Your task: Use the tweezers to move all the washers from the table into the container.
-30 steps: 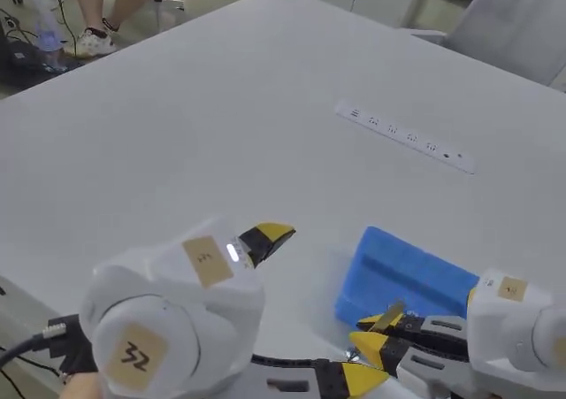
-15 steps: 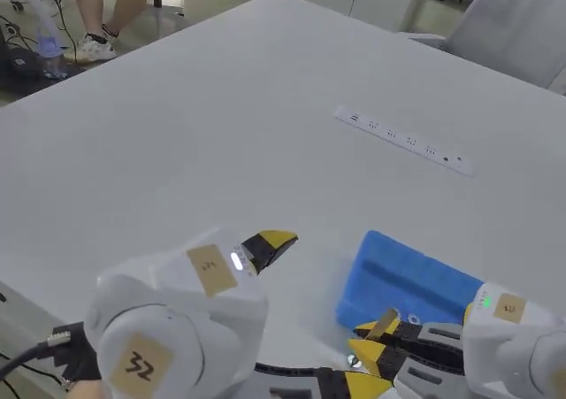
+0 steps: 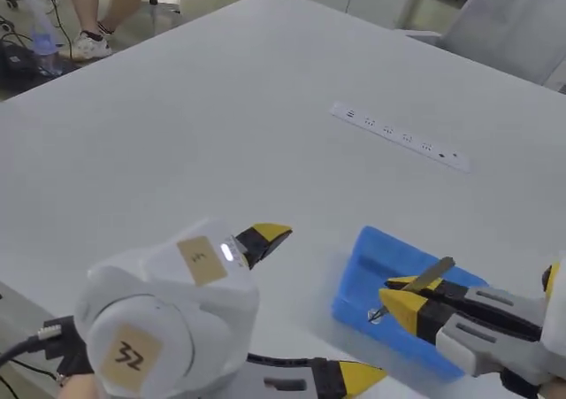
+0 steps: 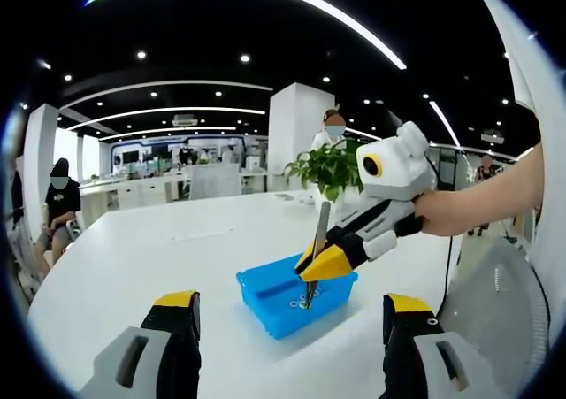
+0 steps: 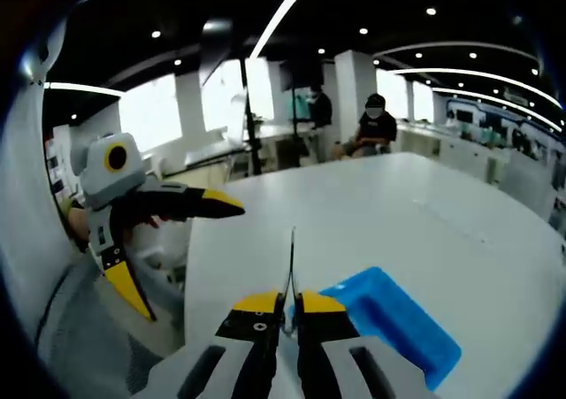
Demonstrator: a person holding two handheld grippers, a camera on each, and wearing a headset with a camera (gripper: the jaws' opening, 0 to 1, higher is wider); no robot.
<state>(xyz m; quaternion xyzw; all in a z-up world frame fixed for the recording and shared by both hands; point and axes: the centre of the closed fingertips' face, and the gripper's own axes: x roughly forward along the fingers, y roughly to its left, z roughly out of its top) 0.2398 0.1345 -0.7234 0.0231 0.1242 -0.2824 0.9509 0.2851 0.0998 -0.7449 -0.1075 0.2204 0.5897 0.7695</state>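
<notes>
Shift: right gripper (image 3: pixel 402 300) now up from the near edge to above the blue container (image 3: pixel 371 249), tweezers (image 3: pixel 431 273) along with it.
Right grip: clamped tight on the tweezers, tips pointing down into the container.
Tweezer tips: small washer (image 3: pixel 376 316) seemingly pinched there, too small to confirm.
Left side: left gripper (image 3: pixel 320 303) spread wide, holding nothing, beside the container.
Surroundings: white table (image 3: pixel 221 107), power strip (image 3: pixel 402 138) well beyond the container.
In the way: left gripper's white body covering the near table edge.
</notes>
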